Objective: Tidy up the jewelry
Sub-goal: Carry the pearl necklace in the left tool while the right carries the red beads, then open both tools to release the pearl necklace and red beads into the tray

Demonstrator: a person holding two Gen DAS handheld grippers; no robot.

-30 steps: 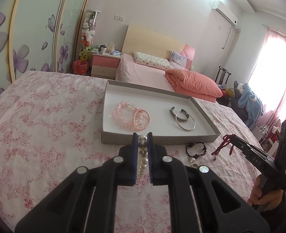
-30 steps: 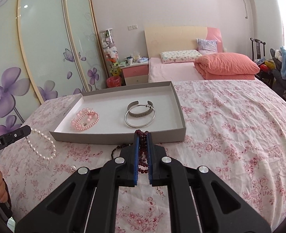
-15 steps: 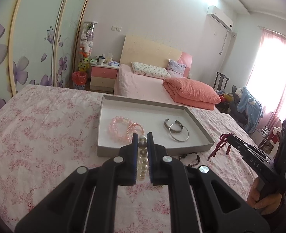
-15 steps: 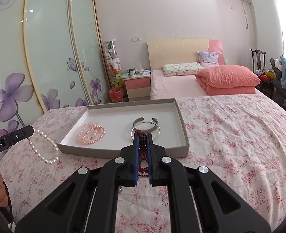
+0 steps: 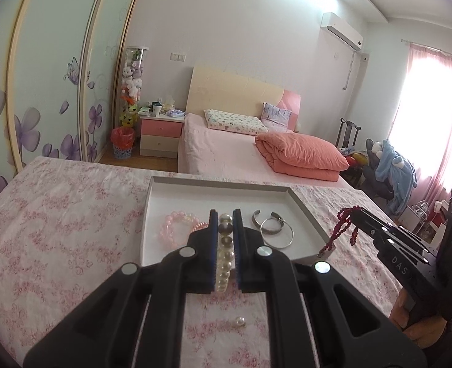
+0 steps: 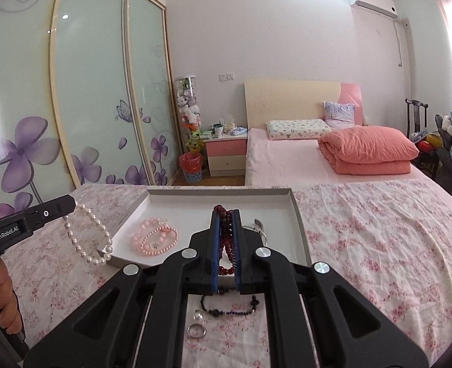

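My left gripper (image 5: 225,214) is shut on a white pearl bracelet (image 5: 225,254), held above the near edge of the white tray (image 5: 220,190); the bracelet hangs from it in the right wrist view (image 6: 86,239). My right gripper (image 6: 225,214) is shut on a dark red bead bracelet (image 6: 227,239), held over the tray (image 6: 213,199); the bracelet dangles in the left wrist view (image 5: 344,227). In the tray lie pink bead bracelets (image 6: 154,239) and silver bangles (image 5: 273,230).
On the floral cloth (image 6: 379,239) below my right gripper lie a black bead bracelet (image 6: 229,308), a loose pearl (image 6: 197,316) and a silver ring (image 6: 196,330). A pearl (image 5: 239,322) lies under my left gripper. A bed (image 6: 333,159) stands behind.
Both grippers have risen and moved forward toward the tray, each still holding its bracelet. The tray appears lower and closer in both views.
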